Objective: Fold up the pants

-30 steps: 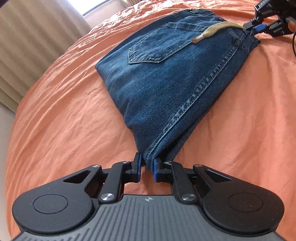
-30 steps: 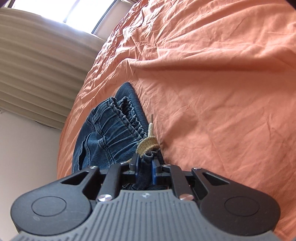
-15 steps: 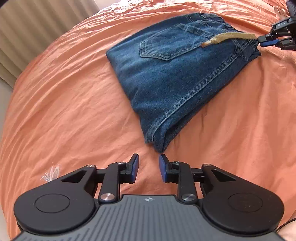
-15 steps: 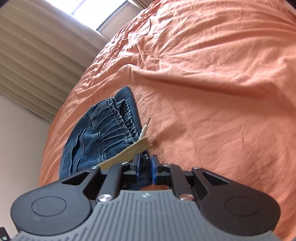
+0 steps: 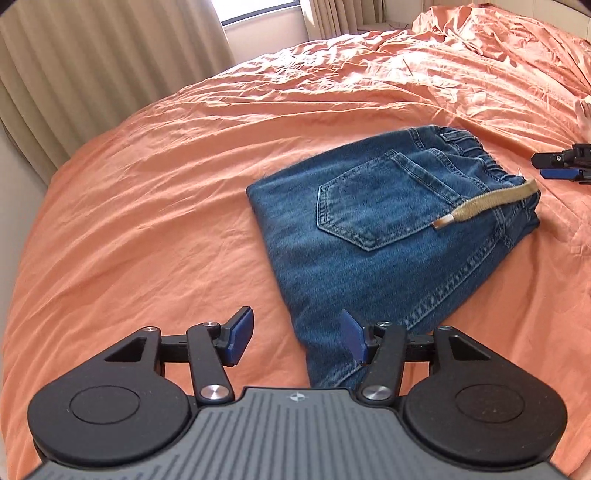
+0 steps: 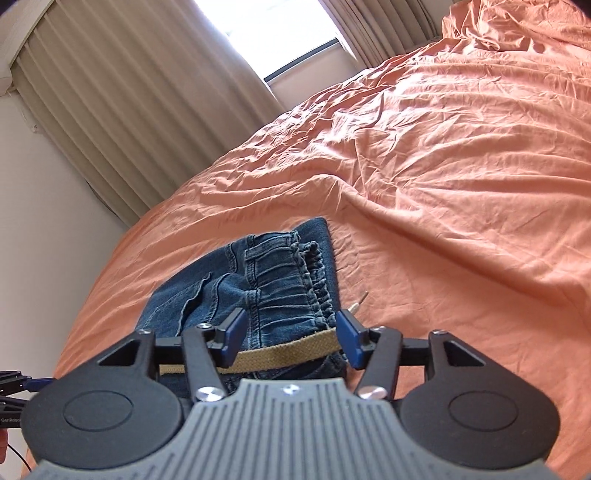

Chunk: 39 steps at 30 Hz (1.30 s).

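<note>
The blue jeans (image 5: pixel 388 229) lie folded into a compact rectangle on the orange bedsheet (image 5: pixel 147 206), back pocket up, with a tan drawstring (image 5: pixel 487 203) lying across the waist end. My left gripper (image 5: pixel 295 338) is open and empty, raised above the near fold corner. In the right wrist view the jeans' waistband (image 6: pixel 280 288) and the drawstring (image 6: pixel 288 350) lie below my right gripper (image 6: pixel 291 338), which is open and holds nothing. The right gripper also shows in the left wrist view (image 5: pixel 563 168), just right of the waistband.
The wrinkled orange sheet covers the whole bed. Beige curtains (image 5: pixel 92 74) and a window (image 6: pixel 273 33) stand beyond the far edge. A bunched-up heap of sheet (image 5: pixel 498 33) lies at the far right.
Both grippers opened and let go of the jeans, the left first, then the right. Both then pulled back and rose; the folded jeans stay flat on the bed.
</note>
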### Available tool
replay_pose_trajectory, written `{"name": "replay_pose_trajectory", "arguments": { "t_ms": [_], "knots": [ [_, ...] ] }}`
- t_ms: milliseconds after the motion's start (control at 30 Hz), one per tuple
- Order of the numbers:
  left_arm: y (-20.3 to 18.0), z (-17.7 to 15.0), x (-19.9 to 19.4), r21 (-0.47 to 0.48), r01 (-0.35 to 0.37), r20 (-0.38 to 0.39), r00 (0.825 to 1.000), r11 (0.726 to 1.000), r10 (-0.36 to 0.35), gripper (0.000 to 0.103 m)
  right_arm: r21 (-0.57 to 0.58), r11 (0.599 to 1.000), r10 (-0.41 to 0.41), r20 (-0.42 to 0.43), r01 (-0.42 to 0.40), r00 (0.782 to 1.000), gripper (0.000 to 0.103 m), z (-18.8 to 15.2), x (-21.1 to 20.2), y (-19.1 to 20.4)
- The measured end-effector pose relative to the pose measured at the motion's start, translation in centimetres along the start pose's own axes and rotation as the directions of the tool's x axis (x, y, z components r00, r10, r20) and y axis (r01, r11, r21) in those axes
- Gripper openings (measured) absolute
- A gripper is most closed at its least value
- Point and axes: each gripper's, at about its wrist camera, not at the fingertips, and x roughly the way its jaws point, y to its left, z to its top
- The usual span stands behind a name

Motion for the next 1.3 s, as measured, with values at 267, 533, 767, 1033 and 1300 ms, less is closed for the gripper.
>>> {"name": "replay_pose_trajectory", "arguments": {
  "t_ms": [267,533,767,1033,1300],
  "knots": [
    [1.9,1.8,5.3,-0.119,0.068,-0.004,0.998,0.991,-0.069,0.068,0.032,0.999,-0.008,-0.033,0.009,0.999,0.064,1.5,3.5,-0.5],
    [4.8,2.5,10.5,-0.268,0.148,-0.002,0.988,0.952,-0.154,0.075,0.077,0.997,-0.003,-0.131,0.013,0.991,0.067,2.6,7.2,-2.5],
    [9.6,0.8,14.7,-0.545,0.337,0.104,0.936,0.768,-0.337,0.082,0.188,0.979,0.114,-0.177,-0.080,0.978,0.075,2.7,9.1,-5.3],
    [12.3,-1.0,17.5,-0.643,0.484,0.210,0.857,0.594,-0.471,0.082,0.338,0.919,0.278,-0.194,-0.202,0.941,0.043,2.7,11.8,-6.6],
    [12.2,-1.0,17.2,-0.709,0.430,0.197,0.882,0.559,-0.429,0.024,0.245,0.954,0.205,-0.107,-0.174,0.973,0.022,2.6,9.9,-3.3]
  ]
}}
